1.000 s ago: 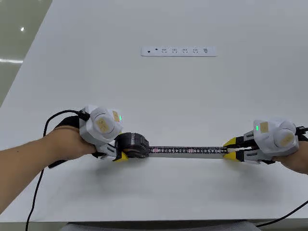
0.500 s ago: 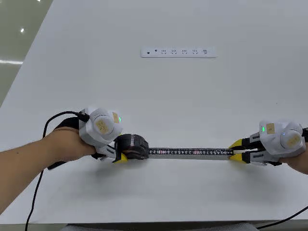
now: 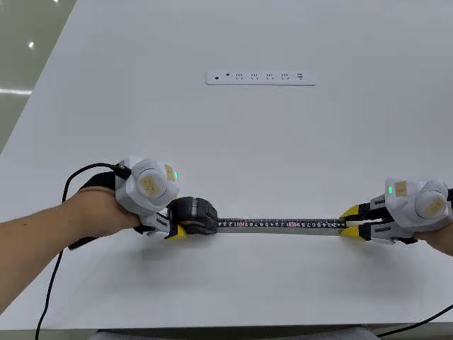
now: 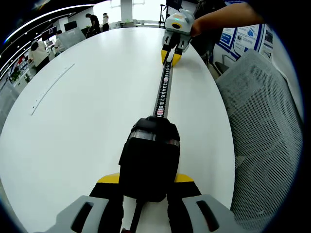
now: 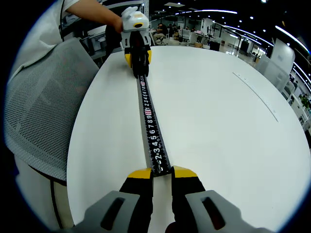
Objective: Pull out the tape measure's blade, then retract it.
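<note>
L gripper (image 3: 181, 225): jaws clamped on tape case (image 3: 198, 214); case sits on worktop (image 3: 233, 156).
R gripper (image 3: 350, 222): jaws nearly shut, pinching blade (image 3: 283, 224) at its tip end.
Blade: extended, low along worktop near front edge, straight between the 2 grippers, numbers up.
Power strip (image 3: 260, 76): far side, well apart.

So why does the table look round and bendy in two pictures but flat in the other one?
Left gripper view and right gripper view: fisheye lenses curve the table round and make the close tape measure case look huge. Head view: no such bending, so the table stays straight-sided, with soft shadows under the blade and glare spots on the floor.
</note>
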Tool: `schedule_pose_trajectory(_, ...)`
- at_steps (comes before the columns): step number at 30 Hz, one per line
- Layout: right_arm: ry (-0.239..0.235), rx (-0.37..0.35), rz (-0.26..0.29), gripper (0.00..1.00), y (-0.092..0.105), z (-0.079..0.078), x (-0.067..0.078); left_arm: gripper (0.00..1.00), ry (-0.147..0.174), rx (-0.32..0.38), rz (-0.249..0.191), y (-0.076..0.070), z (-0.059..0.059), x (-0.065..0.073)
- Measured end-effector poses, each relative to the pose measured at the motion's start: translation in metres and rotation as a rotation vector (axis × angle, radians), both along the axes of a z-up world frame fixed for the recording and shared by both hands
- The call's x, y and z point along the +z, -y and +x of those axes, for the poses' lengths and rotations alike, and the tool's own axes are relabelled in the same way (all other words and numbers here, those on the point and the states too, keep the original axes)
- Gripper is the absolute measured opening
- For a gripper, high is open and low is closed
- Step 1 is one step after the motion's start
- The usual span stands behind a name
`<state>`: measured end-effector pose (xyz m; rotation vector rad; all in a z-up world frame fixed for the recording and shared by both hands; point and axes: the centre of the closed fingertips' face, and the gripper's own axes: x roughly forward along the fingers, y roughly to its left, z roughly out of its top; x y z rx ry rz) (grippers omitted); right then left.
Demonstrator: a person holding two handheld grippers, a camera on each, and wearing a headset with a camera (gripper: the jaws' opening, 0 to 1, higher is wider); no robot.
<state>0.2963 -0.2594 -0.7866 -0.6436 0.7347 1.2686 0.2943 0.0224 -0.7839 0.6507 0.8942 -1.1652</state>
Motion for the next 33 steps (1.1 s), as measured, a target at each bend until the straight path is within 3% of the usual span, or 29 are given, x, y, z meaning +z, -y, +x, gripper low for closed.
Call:
schedule_pose_trajectory(14, -0.017, -0.004, -0.015, 0.1, -0.0005, -0.0017, -0.0012, 0.32, 0.002, 0.0, -0.001, 0.0007, -0.0008, 0.0008)
schedule_pose_trajectory(33, 0.001, 0.002, -0.064, 0.12, -0.0011, -0.0012, -0.0007, 0.33, 0.003, 0.022, 0.002, 0.0003, -0.0007, 0.001)
